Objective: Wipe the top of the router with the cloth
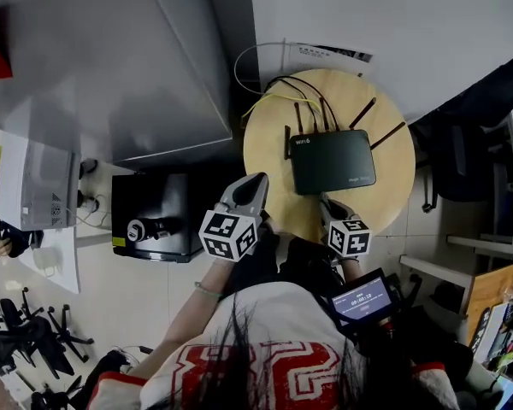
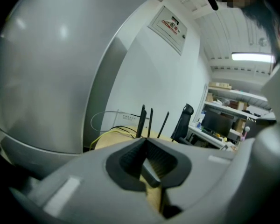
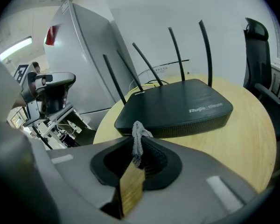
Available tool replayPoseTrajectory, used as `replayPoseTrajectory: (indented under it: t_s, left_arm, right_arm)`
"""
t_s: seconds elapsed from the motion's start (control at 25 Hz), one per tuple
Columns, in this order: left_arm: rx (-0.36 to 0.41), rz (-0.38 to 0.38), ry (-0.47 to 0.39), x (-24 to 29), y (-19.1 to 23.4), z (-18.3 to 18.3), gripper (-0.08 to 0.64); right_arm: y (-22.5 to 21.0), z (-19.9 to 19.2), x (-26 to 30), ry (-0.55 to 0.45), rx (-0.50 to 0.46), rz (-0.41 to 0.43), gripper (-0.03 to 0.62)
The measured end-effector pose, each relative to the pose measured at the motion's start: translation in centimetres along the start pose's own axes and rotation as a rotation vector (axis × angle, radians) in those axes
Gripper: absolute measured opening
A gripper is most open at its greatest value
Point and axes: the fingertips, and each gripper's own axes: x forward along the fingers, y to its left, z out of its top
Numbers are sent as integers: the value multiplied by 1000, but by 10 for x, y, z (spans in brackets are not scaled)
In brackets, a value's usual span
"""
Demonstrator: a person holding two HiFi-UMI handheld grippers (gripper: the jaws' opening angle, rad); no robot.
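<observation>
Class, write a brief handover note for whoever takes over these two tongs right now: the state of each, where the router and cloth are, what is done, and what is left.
Left tongs: shut, nothing between them, held over the near edge of the table.
Right tongs: shut on a small grey cloth, which sticks up past the tips.
Router: lies flat on the round wooden table, just ahead of the right tongs. The cloth is not touching it.
Done: the cloth is gripped.
Left: bring the cloth down onto the router's top and wipe across it.
</observation>
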Motion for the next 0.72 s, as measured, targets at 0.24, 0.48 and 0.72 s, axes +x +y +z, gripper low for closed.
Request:
replayPoseTrajectory:
  t_s: [0.24,0.48,0.72]
  left_arm:
    - [-14,22,-15,-17,18,1,0]
    - [-27,50,-27,-29,32,1,0]
    - [-34,50,-30,-30,38,1,0]
  right_arm:
    - [28,-2,12,23,-39,31,44]
    - [54,-5,22,44,-84,74,44]
    - [71,-2,26,51,-127,105,44]
